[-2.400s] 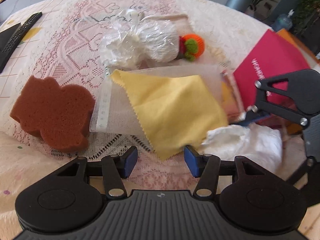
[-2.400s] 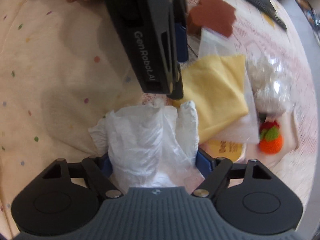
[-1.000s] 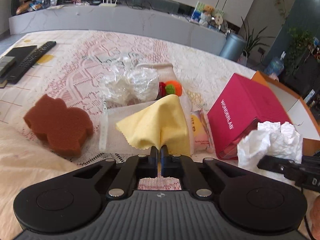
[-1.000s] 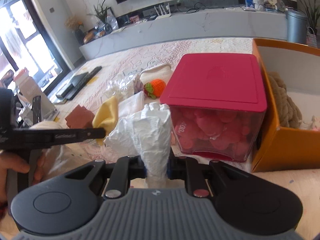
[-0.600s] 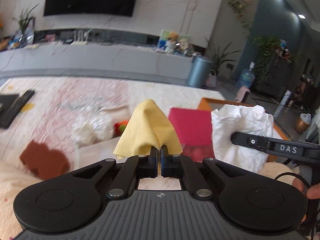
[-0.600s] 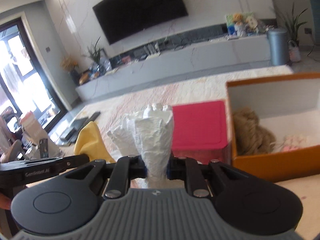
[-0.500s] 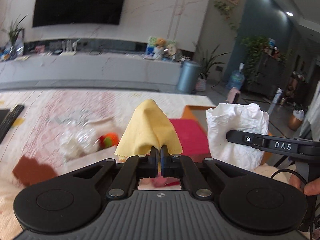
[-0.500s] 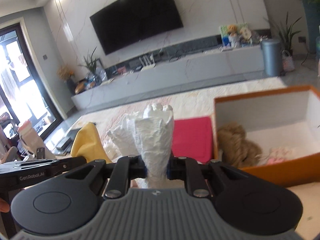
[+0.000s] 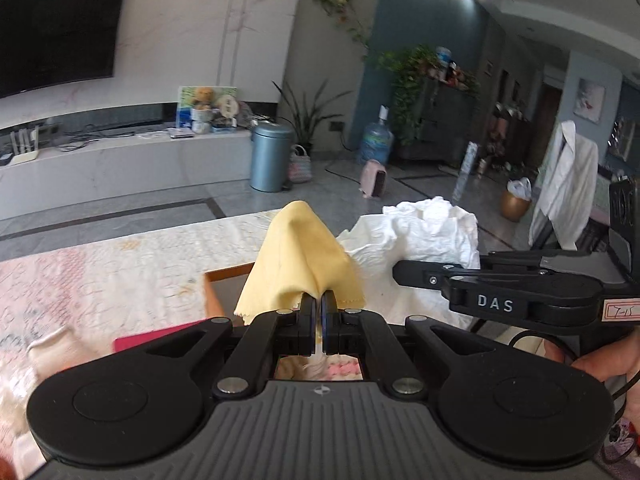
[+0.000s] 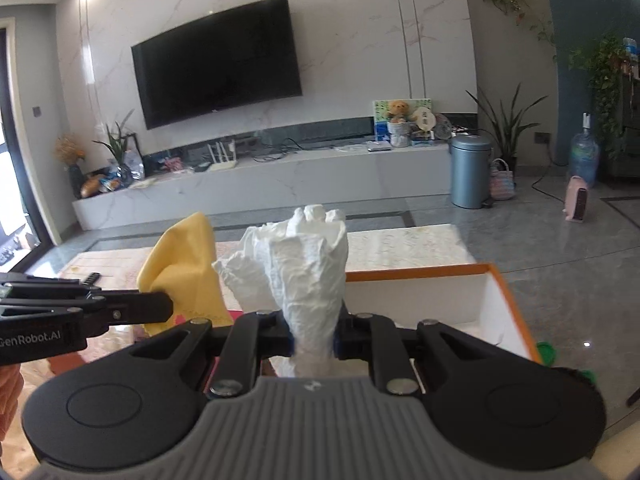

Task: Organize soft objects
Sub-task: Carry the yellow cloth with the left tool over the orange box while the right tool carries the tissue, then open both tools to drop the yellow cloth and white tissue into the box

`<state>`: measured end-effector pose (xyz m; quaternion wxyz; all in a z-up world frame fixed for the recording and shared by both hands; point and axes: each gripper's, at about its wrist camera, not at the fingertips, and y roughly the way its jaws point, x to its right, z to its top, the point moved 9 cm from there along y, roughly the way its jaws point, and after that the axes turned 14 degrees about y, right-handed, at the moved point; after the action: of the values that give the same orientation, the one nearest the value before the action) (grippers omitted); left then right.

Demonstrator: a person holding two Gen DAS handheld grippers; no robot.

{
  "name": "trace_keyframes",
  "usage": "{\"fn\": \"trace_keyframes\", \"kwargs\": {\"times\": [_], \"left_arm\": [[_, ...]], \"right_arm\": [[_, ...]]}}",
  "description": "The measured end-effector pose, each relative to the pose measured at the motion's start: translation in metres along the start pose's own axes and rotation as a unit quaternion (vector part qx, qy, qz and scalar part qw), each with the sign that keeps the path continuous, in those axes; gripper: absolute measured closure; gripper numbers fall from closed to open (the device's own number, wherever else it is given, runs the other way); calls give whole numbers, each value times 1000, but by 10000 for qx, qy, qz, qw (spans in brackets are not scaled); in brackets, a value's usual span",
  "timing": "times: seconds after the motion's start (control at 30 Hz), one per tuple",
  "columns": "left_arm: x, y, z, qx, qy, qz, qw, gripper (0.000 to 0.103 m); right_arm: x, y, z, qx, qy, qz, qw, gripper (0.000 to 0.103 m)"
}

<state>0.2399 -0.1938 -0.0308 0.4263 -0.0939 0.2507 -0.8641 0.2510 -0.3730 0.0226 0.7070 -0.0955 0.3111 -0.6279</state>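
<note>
1. Left tool (image 9: 318, 312): jaws pinched fully together on a fold of the yellow cloth (image 9: 298, 258), which stands up in a peak above them, clear of the table (image 9: 100, 276).
2. Right tool (image 10: 314, 336): jaws narrow, clamped around the waist of a crumpled white tissue wad (image 10: 308, 268); the wad bulges above the jaws.
3. Orange box (image 10: 508, 300), white inside, sits just beyond and below the right tool. The pink container (image 9: 160, 338) lies beside its left wall.
4. Step in hand, as I judge it: carry both soft items over the box and drop them in.
5. To do it well: bring each tool past the orange rim before letting go, and keep the two tools apart, as they are side by side.
6. Lower before releasing; the cloth's loose hem could catch on the rim.
7. Open the right jaws fully, since tissue may cling to a pad.
</note>
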Motion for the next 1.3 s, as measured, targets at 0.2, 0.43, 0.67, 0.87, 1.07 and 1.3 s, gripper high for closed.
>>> {"fn": "trace_keyframes", "kwargs": {"times": [0.2,0.43,0.67,0.87,1.07,1.3], "left_arm": [[21,62,-3,-443,270,-338,9981,100],[23,123,-20,-1085,456,-484,9919,100],[11,150,-33,-1464,398,-421,9875,100],[7,149,-39,-1518,301,-411,9871,82],[2,137,-31,-1316,180,-393,9904,51],[3,113,-17,-982,96,-417,9942,35]], "right_arm": [[53,45,5,-416,21,-541,9977,88],[87,107,-13,-1155,-28,-897,9892,88],[92,151,-33,-1665,-395,-1103,9790,87],[86,161,-41,-1917,-696,-1205,9715,75],[88,156,-40,-2019,-956,-1329,9656,47],[81,135,-33,-2064,-1093,-1348,9630,29]]}}
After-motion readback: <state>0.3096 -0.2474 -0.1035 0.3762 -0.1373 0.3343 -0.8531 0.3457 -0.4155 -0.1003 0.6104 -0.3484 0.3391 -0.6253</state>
